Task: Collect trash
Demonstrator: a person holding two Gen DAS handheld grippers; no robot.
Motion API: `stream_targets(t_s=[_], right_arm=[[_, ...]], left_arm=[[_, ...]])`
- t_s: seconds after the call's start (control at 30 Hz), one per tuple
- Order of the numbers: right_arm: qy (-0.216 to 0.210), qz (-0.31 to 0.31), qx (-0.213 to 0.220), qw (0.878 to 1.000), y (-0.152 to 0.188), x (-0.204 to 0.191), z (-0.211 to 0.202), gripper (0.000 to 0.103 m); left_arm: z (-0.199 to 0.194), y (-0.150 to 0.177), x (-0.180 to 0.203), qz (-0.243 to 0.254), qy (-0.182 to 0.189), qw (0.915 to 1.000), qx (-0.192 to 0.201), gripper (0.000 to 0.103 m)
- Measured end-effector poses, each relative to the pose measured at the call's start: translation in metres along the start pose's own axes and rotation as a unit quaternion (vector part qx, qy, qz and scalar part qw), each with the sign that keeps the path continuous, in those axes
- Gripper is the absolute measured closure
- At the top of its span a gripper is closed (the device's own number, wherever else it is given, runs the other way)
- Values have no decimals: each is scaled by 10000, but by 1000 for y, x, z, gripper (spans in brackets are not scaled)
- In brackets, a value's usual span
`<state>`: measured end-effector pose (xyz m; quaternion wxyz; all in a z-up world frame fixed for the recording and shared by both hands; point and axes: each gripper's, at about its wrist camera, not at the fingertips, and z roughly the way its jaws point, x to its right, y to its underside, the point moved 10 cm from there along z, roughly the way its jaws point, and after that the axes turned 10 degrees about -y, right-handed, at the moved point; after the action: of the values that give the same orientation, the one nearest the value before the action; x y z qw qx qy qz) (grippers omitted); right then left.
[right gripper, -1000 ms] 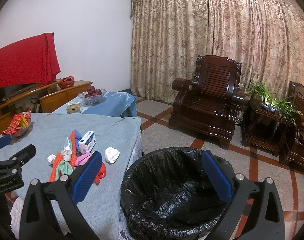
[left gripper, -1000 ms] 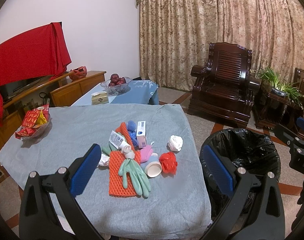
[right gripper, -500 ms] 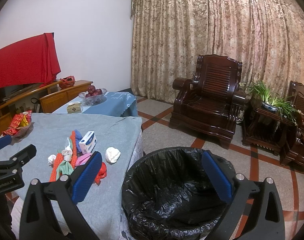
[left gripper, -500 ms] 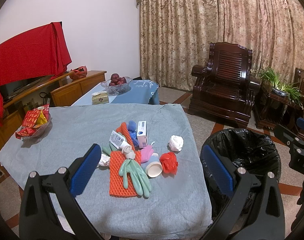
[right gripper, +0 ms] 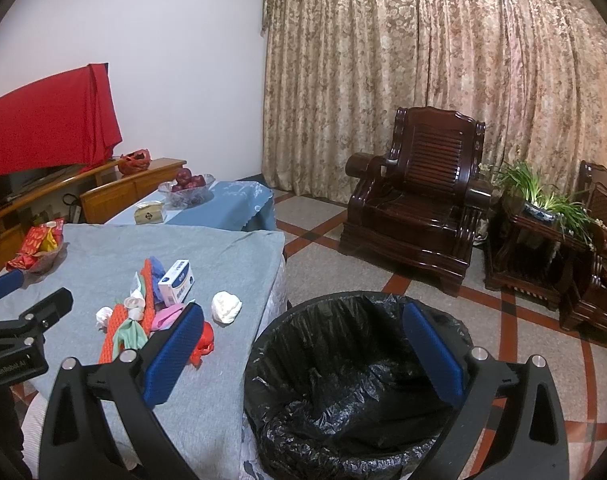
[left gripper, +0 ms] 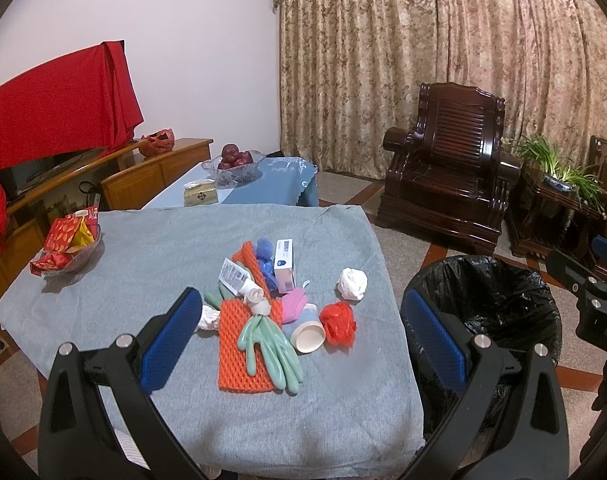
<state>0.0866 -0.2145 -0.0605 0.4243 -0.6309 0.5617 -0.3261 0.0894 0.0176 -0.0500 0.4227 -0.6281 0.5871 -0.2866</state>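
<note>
A heap of trash lies mid-table on the grey cloth [left gripper: 151,264]: orange foam net [left gripper: 239,360], green rubber glove [left gripper: 269,346], paper cup [left gripper: 309,334], red crumpled bag [left gripper: 339,320], white paper ball [left gripper: 352,283], small white box [left gripper: 284,262]. A bin with a black liner [right gripper: 343,380] stands on the floor at the table's right edge. My left gripper [left gripper: 299,338] hovers open above the near side of the heap, holding nothing. Over the bin's mouth my right gripper [right gripper: 303,354] is open and empty. The white paper ball [right gripper: 226,306] lies just beyond its left finger.
A glass dish of red snack packets [left gripper: 69,246] sits at the table's left. Behind stands a blue-covered low table with a fruit bowl [left gripper: 233,160] and a tissue box [left gripper: 199,194]. A dark wooden armchair [left gripper: 447,176] and a plant stand [right gripper: 539,216] occupy the right.
Both views have shifted very slightly; the trash heap and the bin have not moved, and both grippers remain open.
</note>
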Motion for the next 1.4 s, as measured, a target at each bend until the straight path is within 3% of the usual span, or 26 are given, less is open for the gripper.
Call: stream_targets(t_s=[0.57,0.83,0.97,1.1,1.4], right_arm=[[-222,-20,-106,9997,18,-21,24,6],[-658,-75,-301,9974,24,-50,61,6],[-974,-195,-388,9943,28,-76,89,6],[-1199,-341,-445,9912,37,-99,118,11],[-1228,-275,-1247,9842,92,-122,206,34]], left_arm=[[16,16,-12,-140,-86,9998,-139,5],[52,29,-62,-505,-386,9975,-307,5],[77,39,-91,-449,-783,9953,-340,5],[99,51,-107,-362,-961,9938,-433,5],[150,76,-129,-475,-1140,9897,-725,5]])
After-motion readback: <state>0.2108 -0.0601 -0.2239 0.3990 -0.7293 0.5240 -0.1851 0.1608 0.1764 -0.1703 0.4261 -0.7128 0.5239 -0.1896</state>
